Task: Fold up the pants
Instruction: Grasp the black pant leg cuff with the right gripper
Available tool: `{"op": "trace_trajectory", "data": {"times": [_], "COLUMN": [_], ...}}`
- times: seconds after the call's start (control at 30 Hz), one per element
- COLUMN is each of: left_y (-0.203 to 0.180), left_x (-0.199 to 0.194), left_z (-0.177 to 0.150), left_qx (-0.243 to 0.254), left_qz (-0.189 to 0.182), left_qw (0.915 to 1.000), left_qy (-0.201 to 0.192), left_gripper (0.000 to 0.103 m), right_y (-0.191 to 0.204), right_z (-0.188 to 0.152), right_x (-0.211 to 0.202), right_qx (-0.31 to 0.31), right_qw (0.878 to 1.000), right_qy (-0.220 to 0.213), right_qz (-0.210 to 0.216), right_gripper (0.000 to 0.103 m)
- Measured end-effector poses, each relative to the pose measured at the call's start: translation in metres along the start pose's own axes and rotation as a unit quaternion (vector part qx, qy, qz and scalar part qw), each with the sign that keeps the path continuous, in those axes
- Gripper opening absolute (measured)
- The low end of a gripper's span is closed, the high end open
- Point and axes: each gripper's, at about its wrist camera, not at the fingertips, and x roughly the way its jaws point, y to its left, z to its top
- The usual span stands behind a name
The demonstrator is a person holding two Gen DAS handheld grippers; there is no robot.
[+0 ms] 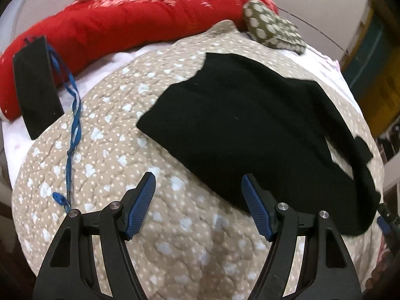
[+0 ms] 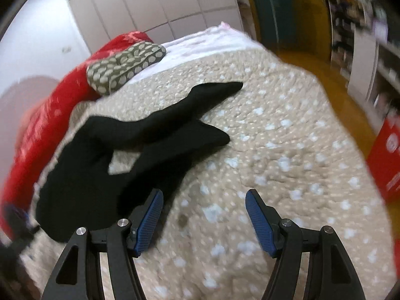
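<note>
Black pants [image 1: 255, 130] lie spread on a beige spotted quilt [image 1: 120, 155]. In the right wrist view the pants [image 2: 120, 155] show their two legs splayed apart toward the far side of the bed. My left gripper [image 1: 198, 182] hovers open just short of the near edge of the pants, with its right fingertip over the cloth edge. Above the quilt my right gripper [image 2: 203, 197] is open too, its left fingertip at the edge of the pants. Neither holds anything.
A red blanket [image 1: 130, 17] lies bunched along the far side, with a green dotted cushion [image 1: 270, 27] beside it. A flat black object [image 1: 36, 85] with a blue cord [image 1: 73, 130] rests at left. Past the quilt's edge [image 2: 332, 105] are the yellow floor [image 2: 325, 75] and a red box [image 2: 385, 160].
</note>
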Motion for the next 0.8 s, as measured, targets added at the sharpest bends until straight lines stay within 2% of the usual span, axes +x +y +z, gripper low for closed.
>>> {"op": "trace_trajectory", "data": {"times": [0.07, 0.23, 0.27, 0.3, 0.4, 0.5, 0.63, 0.7, 0.73, 0.8], "left_y": [0.006, 0.007, 0.005, 0.004, 0.003, 0.003, 0.002, 0.002, 0.002, 0.002], "left_x": [0.003, 0.017, 0.017, 0.018, 0.019, 0.021, 0.019, 0.018, 0.018, 0.017], "left_z": [0.005, 0.003, 0.003, 0.003, 0.003, 0.005, 0.006, 0.006, 0.006, 0.006], "left_qx": [-0.017, -0.025, -0.024, -0.023, -0.022, -0.024, -0.029, -0.032, -0.034, -0.041], "left_qz": [-0.004, -0.011, -0.011, -0.01, -0.011, -0.015, -0.027, -0.031, -0.036, -0.042], "left_qw": [0.9998, 0.9991, 0.9991, 0.9991, 0.9991, 0.999, 0.9987, 0.9986, 0.9984, 0.9979], "left_qy": [0.002, 0.031, 0.033, 0.033, 0.034, 0.035, 0.031, 0.029, 0.028, 0.029], "left_gripper": [0.072, 0.072, 0.072, 0.072, 0.072, 0.072, 0.072, 0.072, 0.072, 0.072], "right_y": [-0.008, -0.01, -0.011, -0.014, -0.011, -0.003, -0.026, -0.05, -0.067, -0.088], "right_z": [0.009, 0.033, 0.037, 0.041, 0.048, 0.047, 0.028, 0.017, 0.011, 0.0], "right_x": [0.009, 0.052, 0.059, 0.063, 0.049, 0.004, -0.055, -0.069, -0.064, -0.054], "right_qx": [0.041, 0.095, 0.106, 0.118, 0.103, 0.028, -0.015, -0.002, 0.021, 0.059], "right_qw": [0.998, 0.992, 0.99, 0.987, 0.988, 0.996, 0.994, 0.995, 0.996, 0.996], "right_qy": [0.007, 0.027, 0.024, 0.016, -0.008, -0.053, -0.105, -0.1, -0.078, -0.056], "right_qz": [0.045, 0.079, 0.091, 0.104, 0.11, 0.069, -0.003, -0.028, -0.021, -0.028], "right_gripper": [0.067, 0.064, 0.047, 0.018, 0.009, 0.008, 0.008, 0.008, 0.01, 0.028]}}
